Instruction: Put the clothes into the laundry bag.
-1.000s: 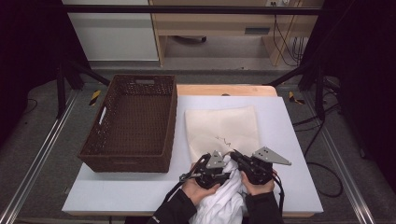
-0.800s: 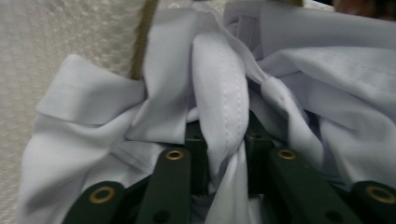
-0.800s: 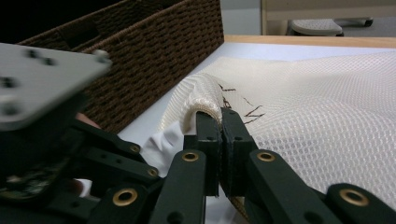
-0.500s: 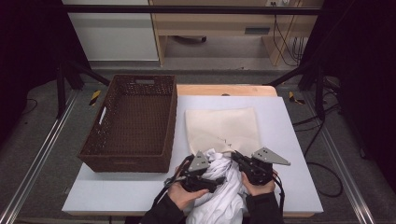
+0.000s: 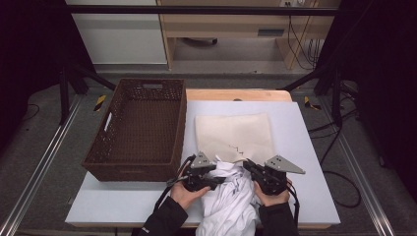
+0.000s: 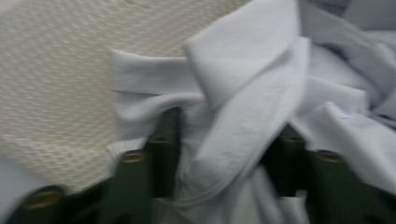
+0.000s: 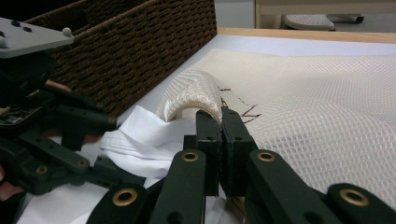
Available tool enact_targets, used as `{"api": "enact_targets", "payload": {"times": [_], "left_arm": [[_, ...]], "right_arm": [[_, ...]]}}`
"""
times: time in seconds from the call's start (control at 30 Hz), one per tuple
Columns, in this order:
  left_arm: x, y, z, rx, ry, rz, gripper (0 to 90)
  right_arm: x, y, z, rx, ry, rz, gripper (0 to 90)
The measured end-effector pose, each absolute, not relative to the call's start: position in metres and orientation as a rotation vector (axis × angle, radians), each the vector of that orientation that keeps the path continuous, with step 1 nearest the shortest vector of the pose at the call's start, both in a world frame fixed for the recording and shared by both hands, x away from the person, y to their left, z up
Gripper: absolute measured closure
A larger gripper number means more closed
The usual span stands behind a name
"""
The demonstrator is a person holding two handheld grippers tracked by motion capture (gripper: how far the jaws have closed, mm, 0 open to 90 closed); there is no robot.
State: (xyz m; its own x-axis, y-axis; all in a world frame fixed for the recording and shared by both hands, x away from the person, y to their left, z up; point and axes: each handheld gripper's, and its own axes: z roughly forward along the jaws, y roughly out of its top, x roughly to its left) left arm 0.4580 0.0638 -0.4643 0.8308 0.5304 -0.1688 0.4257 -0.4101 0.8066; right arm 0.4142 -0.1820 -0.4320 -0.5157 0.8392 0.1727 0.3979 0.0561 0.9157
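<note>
Brown wicker makes up the basket (image 5: 135, 130) that we see on the left part of the desk (image 5: 305, 147), its long side just beside the cream mesh bag (image 5: 235, 136) that lies flat in the middle. At the near edge of the desk, between our two hands, sits a crumpled white garment (image 5: 230, 196), its lower part hanging over the edge; its upper part touches the near edge of the bag.

Our left gripper (image 5: 212, 180) lies at the left side of the garment, pointing right. In the left gripper view its fingers (image 6: 166, 140) stand apart with a thick fold of the white garment (image 6: 247, 107) bunched between them, and the mesh of the bag (image 6: 56, 70) lies beyond; we cannot tell whether the fingers actually pinch the cloth.

Our right gripper (image 5: 251, 169) sits at the right side of the garment, pointing toward the near edge of the bag. In the right gripper view its fingers (image 7: 208, 135) are pressed together on the lip of the bag (image 7: 198, 95), which is lifted into a small arch, with the garment (image 7: 140, 135) just beneath it and the basket (image 7: 135, 51) behind.
</note>
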Motion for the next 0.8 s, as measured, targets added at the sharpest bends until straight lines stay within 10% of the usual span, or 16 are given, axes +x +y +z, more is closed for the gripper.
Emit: {"api": "enact_targets", "payload": {"times": [0.13, 0.37, 0.8], "left_arm": [[0.442, 0.063, -0.453, 2.011, 0.654, 0.16, 82.3], [0.412, 0.024, -0.429, 2.039, 0.445, 0.176, 83.3], [0.448, -0.001, -0.454, 2.15, 0.571, 0.19, 73.2]], "right_arm": [[0.414, -0.182, -0.432, 1.239, 1.931, 1.457, 88.0], [0.413, -0.179, -0.43, 1.225, 1.931, 1.482, 88.0], [0.41, -0.182, -0.425, 1.211, 1.903, 1.53, 88.0]]}}
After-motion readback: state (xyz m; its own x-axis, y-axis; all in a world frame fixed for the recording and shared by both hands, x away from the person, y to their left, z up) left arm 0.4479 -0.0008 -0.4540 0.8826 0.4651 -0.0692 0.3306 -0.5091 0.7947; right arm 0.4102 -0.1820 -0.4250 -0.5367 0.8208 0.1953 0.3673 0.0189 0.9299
